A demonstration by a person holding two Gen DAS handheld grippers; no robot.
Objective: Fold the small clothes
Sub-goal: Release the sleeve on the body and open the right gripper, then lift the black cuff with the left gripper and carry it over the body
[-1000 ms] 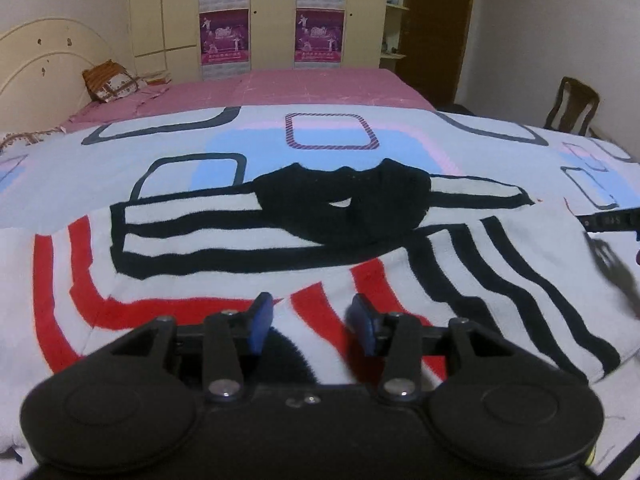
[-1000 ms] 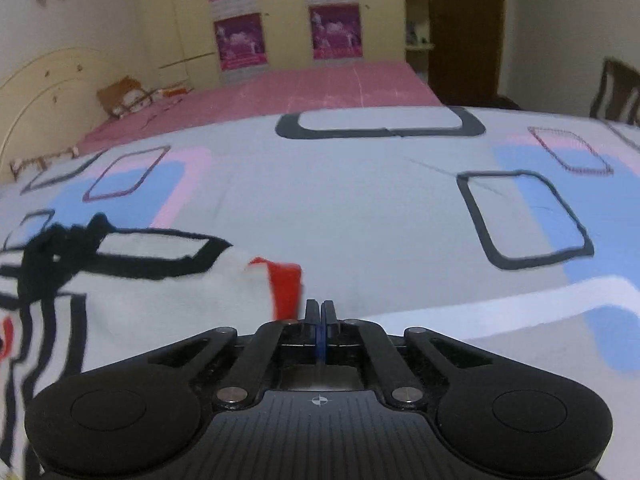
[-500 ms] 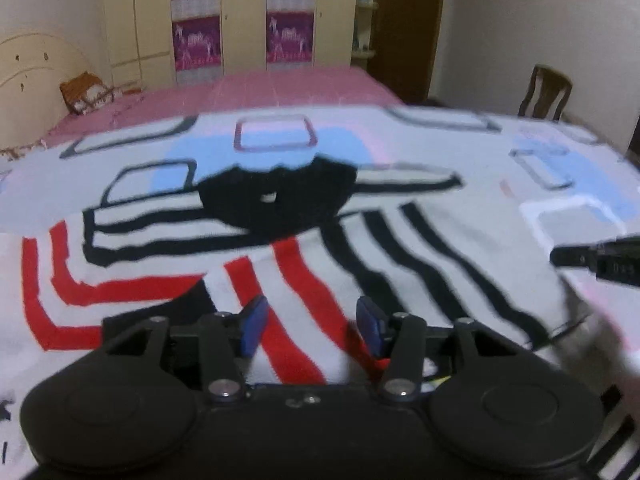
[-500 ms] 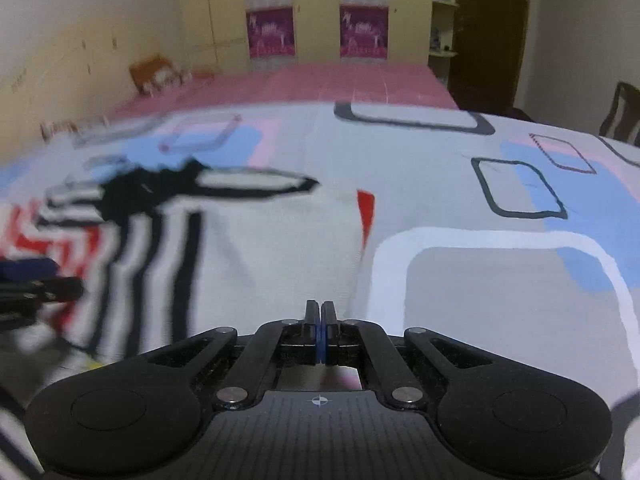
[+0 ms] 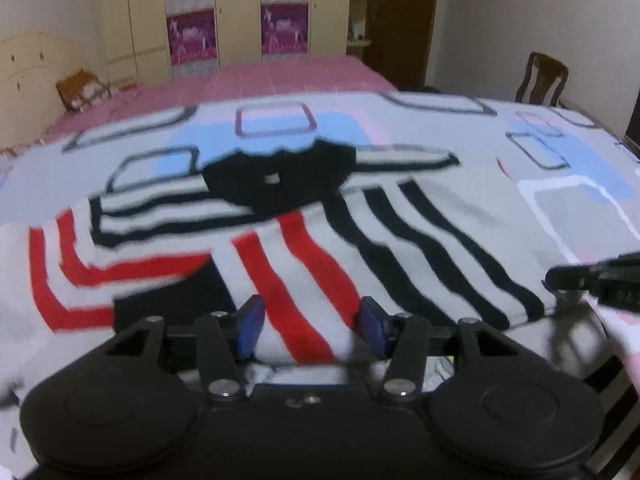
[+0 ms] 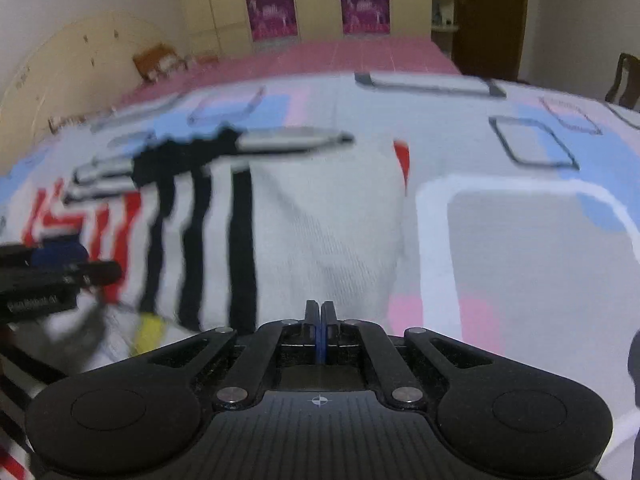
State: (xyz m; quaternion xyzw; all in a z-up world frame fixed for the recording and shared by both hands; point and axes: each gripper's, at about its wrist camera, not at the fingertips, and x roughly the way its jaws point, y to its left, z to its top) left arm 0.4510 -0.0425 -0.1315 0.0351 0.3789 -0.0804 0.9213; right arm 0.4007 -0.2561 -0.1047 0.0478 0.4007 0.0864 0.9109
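Left wrist: right claw [image 5: 560, 280] overlaps striped sweater's [image 5: 320, 248] edge; chair [image 5: 542, 80] beyond.

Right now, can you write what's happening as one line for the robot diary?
task: fold small clothes | striped sweater on patterned bedspread | left gripper open at hem | right gripper shut, empty

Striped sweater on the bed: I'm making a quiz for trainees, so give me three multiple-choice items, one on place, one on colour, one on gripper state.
1. The sweater lies on:
A a patterned bedspread
B a chair
C the floor

2. Its stripes are:
A green and yellow
B red and black
C blue only

3. The left gripper is:
A shut
B out of view
C open

Answers:
A, the squares-printed cover shows all round it.
B, red and black bands cross the white knit.
C, its blue pads stand apart, unlike the right gripper.
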